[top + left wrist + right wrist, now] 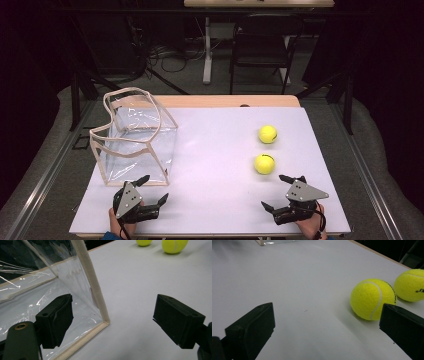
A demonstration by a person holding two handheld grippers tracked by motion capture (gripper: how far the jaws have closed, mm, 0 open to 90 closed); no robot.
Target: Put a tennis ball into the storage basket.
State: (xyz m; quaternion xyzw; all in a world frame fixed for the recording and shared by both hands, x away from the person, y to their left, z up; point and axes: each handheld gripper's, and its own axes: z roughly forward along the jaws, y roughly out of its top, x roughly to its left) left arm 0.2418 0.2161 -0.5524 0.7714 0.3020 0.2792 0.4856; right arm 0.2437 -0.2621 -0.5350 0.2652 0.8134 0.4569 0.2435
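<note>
Both grippers are open and empty: the left gripper [155, 189] beside the bag [134, 137], the right gripper [273, 191] just before the near ball [264, 163].

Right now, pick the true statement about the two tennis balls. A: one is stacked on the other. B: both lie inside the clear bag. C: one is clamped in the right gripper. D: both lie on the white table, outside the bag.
D: the nearer tennis ball and the farther tennis ball both rest on the white table, well apart from the clear bag, and the right gripper stands open with nothing between its jaws.

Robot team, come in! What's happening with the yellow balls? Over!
Both grippers open, left gripper, right gripper. Two tennis balls loose on table. Clear bag by left jaws. Nothing in the way.
</note>
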